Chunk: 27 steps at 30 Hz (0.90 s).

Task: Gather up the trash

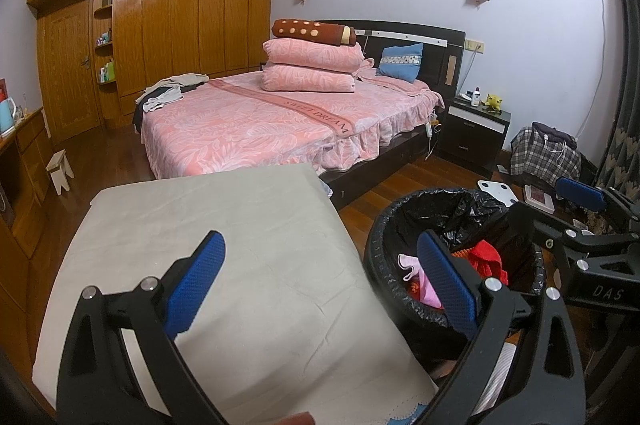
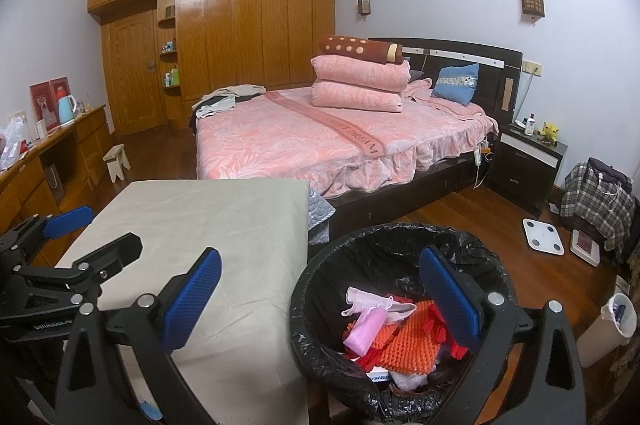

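A black trash bin (image 2: 316,341) lined with a black bag stands beside a beige cloth-covered table (image 2: 224,225). Inside it lie an orange net (image 2: 408,341), pink plastic pieces (image 2: 366,329) and red scraps (image 2: 456,347). My right gripper (image 2: 320,289) is open and empty, held above the bin's near left rim. My left gripper (image 1: 320,273) is open and empty over the table's right edge (image 1: 224,225), with the bin (image 1: 380,265) to its right. The right gripper's fingers (image 1: 580,191) show at the far right of the left wrist view.
A pink-covered bed (image 2: 320,145) with stacked quilts stands behind the table. A dark nightstand (image 2: 528,161), a white scale (image 2: 542,231), a plaid bag (image 2: 596,201) and a white bucket (image 2: 612,329) sit to the right. A wooden desk (image 2: 60,161) lines the left wall.
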{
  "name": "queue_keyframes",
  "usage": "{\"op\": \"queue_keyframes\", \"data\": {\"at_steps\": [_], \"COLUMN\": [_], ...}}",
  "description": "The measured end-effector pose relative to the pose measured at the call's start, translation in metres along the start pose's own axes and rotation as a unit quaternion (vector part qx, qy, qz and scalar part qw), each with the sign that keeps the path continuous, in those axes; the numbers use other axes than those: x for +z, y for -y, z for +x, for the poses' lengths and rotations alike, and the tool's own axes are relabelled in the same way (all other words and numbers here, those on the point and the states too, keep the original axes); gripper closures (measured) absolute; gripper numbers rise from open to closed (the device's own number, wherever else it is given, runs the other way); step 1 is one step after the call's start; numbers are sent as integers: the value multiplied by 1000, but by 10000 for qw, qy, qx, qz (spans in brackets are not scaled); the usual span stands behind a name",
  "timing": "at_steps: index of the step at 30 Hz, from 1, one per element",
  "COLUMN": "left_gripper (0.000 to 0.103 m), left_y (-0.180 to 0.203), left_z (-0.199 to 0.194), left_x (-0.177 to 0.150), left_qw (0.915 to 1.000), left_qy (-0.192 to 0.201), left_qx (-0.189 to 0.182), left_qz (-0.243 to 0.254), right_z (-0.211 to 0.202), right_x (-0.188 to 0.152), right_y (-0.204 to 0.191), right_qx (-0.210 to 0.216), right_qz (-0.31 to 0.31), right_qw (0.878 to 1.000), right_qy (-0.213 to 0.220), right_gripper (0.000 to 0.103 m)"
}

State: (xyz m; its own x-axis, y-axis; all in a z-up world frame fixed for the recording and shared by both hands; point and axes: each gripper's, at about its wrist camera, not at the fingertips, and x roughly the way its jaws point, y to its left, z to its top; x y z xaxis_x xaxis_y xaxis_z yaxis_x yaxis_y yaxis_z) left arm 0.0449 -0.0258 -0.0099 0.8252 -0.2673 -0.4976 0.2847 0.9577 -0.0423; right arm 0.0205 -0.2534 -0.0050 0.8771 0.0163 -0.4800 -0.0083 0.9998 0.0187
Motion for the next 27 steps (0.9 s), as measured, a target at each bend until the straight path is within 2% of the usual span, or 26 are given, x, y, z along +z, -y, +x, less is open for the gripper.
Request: {"op": "queue_keyframes", "data": {"at_steps": [27], "left_gripper": [9], "left_y": [-2], "left_z": [0], "left_x": [1], "left_qw": [10000], "left_qy": [-23], "left_qx": [5], "left_qz": [9], "right_z": [3], "right_x": [2], "right_y": [1], "right_qx": [4], "right_qz": [-1], "right_qw": [10000], "right_qy": [-2], "right_gripper": [6]}}
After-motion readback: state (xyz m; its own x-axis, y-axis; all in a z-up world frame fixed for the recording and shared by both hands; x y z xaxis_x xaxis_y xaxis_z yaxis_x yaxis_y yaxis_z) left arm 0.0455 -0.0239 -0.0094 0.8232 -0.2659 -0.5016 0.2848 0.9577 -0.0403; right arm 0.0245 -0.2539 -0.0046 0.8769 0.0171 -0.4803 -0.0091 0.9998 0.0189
